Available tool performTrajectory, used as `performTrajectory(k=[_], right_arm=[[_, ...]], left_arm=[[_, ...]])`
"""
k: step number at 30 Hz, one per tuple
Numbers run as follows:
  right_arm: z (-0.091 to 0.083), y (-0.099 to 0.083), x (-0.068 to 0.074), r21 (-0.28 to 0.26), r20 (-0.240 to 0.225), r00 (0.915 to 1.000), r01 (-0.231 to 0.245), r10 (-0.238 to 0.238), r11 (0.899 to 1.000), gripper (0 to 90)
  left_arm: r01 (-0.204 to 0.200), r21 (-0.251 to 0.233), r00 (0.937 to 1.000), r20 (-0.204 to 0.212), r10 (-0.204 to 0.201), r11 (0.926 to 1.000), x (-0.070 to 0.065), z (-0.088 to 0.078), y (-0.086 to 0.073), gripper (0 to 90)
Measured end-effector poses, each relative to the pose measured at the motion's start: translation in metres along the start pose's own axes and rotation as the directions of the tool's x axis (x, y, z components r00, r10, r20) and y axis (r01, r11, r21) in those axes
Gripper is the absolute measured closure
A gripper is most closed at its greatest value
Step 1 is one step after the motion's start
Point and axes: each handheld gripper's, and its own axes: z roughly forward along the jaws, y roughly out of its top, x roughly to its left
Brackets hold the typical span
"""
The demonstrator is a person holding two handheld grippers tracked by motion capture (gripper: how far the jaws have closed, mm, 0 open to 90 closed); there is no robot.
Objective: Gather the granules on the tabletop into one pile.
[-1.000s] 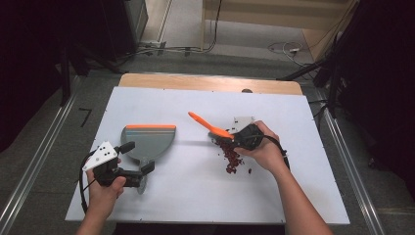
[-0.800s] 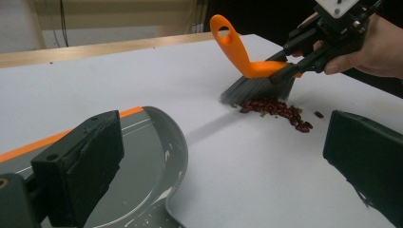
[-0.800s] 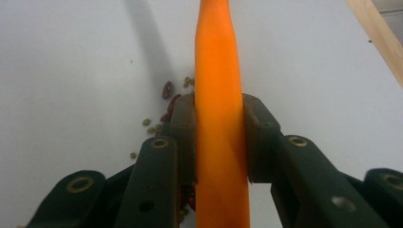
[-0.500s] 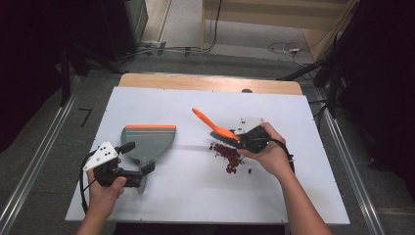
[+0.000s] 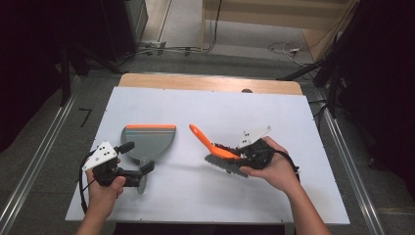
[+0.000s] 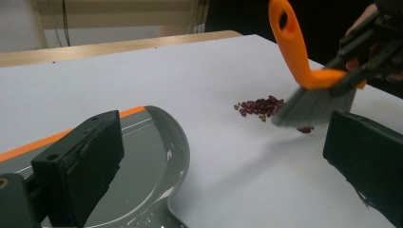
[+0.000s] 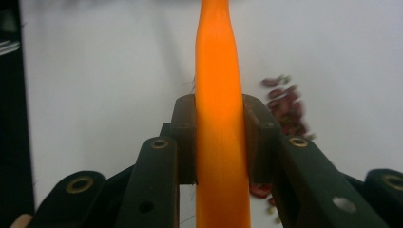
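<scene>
A grey dustpan (image 5: 149, 139) with an orange front lip lies flat on the white table (image 5: 205, 105), its handle toward the near edge. My left gripper (image 5: 137, 157) rests open over that handle, jaws wide apart in the left gripper view, with the dustpan (image 6: 142, 161) below them. My right gripper (image 5: 235, 154) is shut on the orange handle of a brush (image 5: 210, 144); the handle (image 7: 221, 118) is pinched between both pads. Its grey bristles (image 6: 309, 104) hang by a small pile of dark red beans (image 6: 259, 105), which lies just beyond the brush (image 5: 224, 146).
A wooden strip (image 5: 210, 82) borders the table's far edge. Metal rails (image 5: 342, 147) run along both sides on the floor. Cables lie on the floor beyond the table. Bare white surface separates the dustpan from the beans.
My right gripper has carried the brush toward the near edge and slightly up, so the bristles now stand on the near side of the beans. The left gripper and dustpan have stayed put.
</scene>
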Motion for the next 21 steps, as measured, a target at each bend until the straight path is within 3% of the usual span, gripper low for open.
performTrajectory(k=[3,7,10,14,21], right_arm=[[0.01,-0.009,0.002,0.055,-0.04,0.9991,0.013,-0.011,0.998,68.9],[0.013,-0.014,-0.011,0.034,-0.036,0.9991,-0.023,0.024,0.999,68.7],[0.016,-0.012,-0.022,0.028,-0.042,0.999,-0.017,0.018,0.999,68.6],[0.019,-0.008,-0.033,0.019,-0.025,0.9996,0.015,-0.014,1.0,68.5],[0.021,-0.003,-0.05,0.003,0.022,0.9996,0.019,-0.019,1.0,68.6]], left_arm=[[-0.006,0.005,1.0,-0.001,0.006,1.0,-0.002,0.001,0.0,0.1],[-0.008,0.007,1.0,0.001,0.008,0.9999,-0.004,0.003,0.0,0.1],[-0.013,0.011,0.9999,0.003,0.013,0.9999,-0.003,0.003,0.0,0.1],[-0.005,0.008,1.0,0.0,0.005,1.0,-0.002,0.002,-0.001,0.1],[-0.005,0.005,1.0,-0.002,0.005,1.0,0.0,0.001,0.0,0.1]])
